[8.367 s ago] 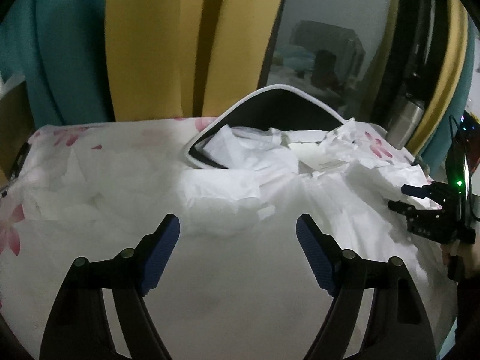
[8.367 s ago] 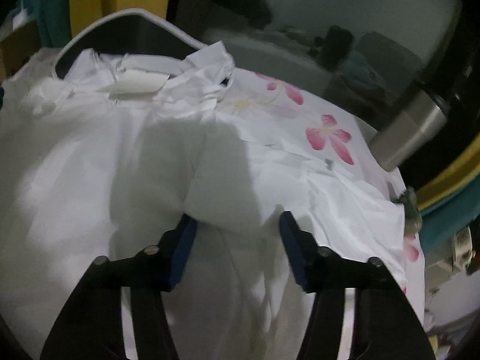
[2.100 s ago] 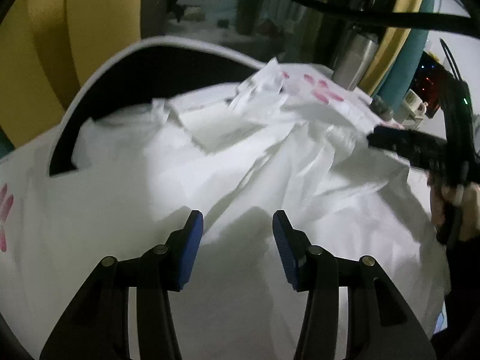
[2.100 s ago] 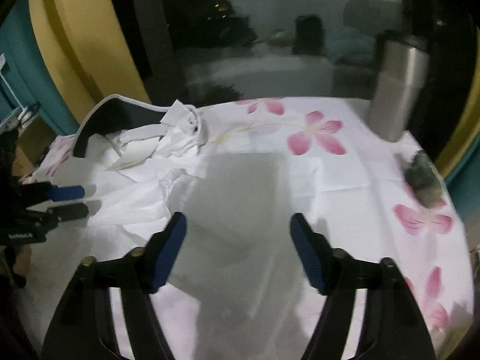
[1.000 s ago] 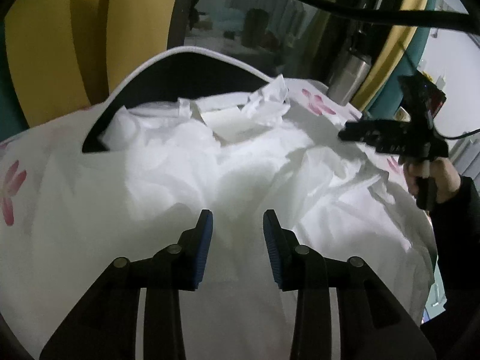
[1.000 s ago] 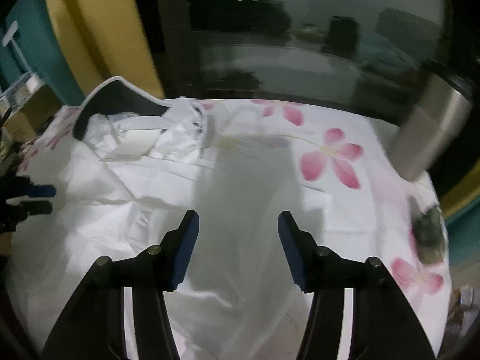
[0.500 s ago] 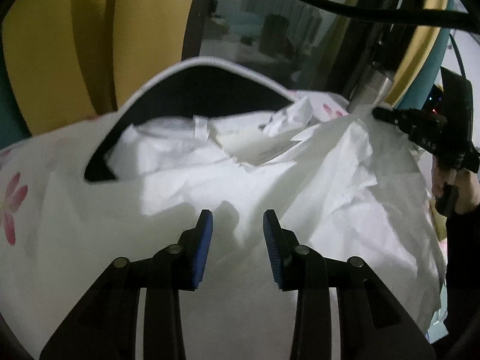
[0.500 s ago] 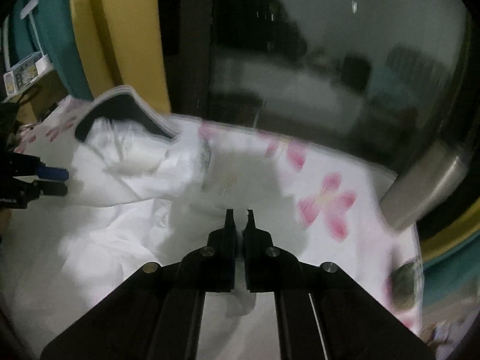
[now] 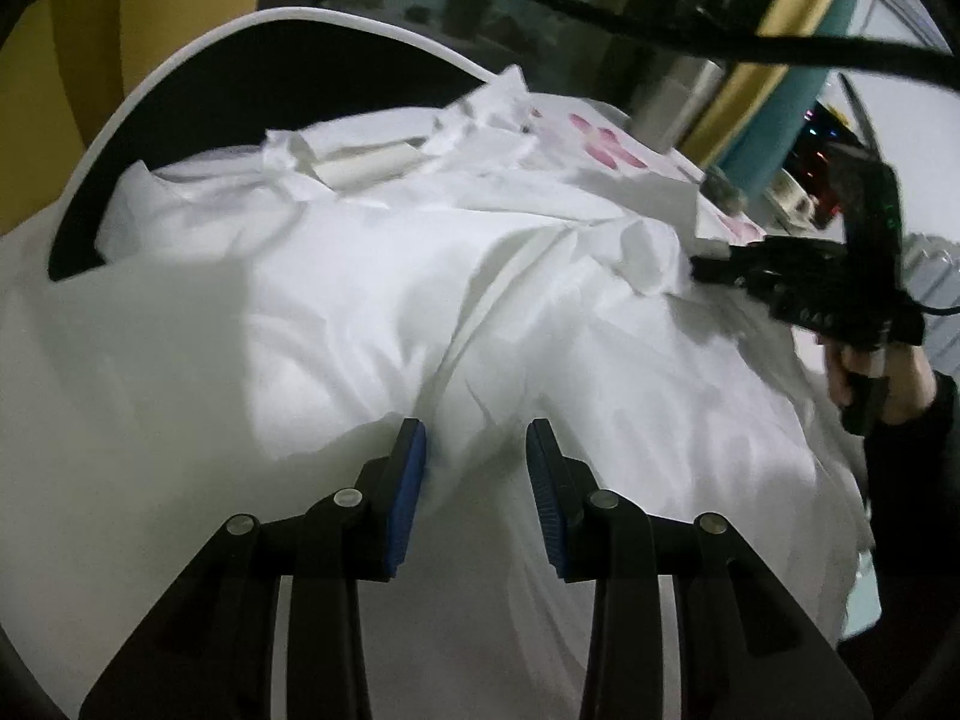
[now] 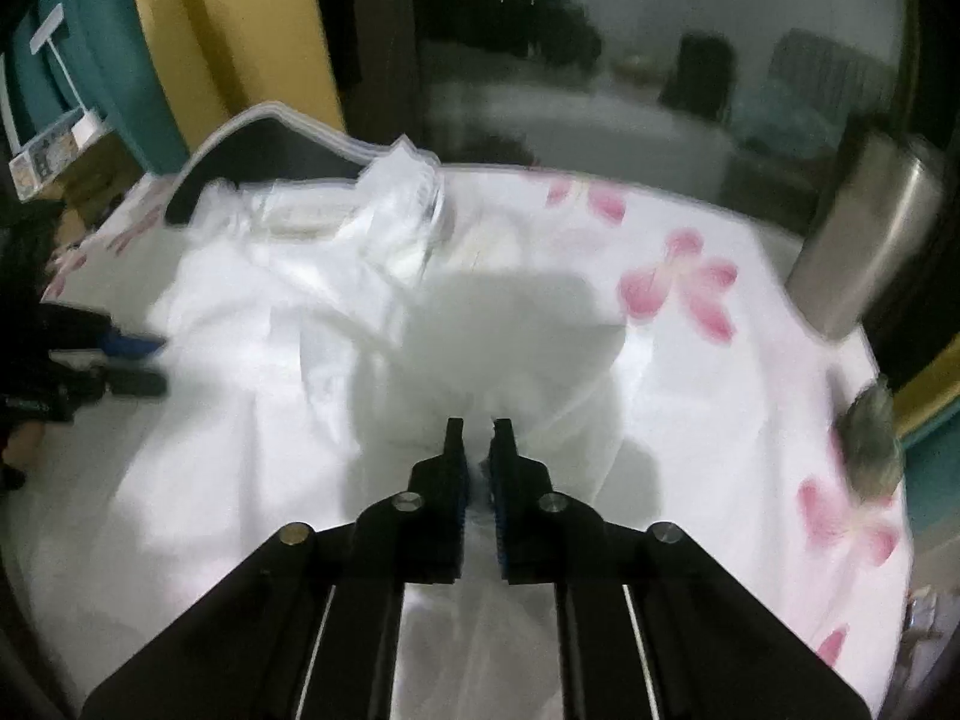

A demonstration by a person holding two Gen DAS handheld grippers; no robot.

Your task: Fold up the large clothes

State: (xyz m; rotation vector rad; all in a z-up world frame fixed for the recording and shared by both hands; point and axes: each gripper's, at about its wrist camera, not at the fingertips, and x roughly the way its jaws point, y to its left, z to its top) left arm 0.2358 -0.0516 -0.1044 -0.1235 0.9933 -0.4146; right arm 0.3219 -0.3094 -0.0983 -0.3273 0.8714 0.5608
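Change: right tongs (image 10: 477, 441), spread wide over the cloth a second ago, now stand nearly closed with a pinch of the crumpled white garment (image 9: 372, 300) between the blue pads; left tongs (image 9: 475, 456) keep the same moderate gap.
Hidden: whether the left pads actually bite the fabric ridge rising between them cannot be told; the right wrist view is motion-blurred, so the collar area ahead is smeared.
Cut off: worktop under the pink-flowered white cloth (image 10: 690, 282) is covered throughout; the black curved chair back with white edging (image 9: 198, 78) sits ahead-left of the left tongs, partly behind the garment.
Garment place: heaped ahead of and beneath both tongs.
Pose: right tongs point low over the fabric, seen far right of the left tongs; the person's right hand (image 9: 864, 375) grips the handle.
Other: brushed steel tumbler (image 10: 870, 240) stands far ahead-right of the right tongs.
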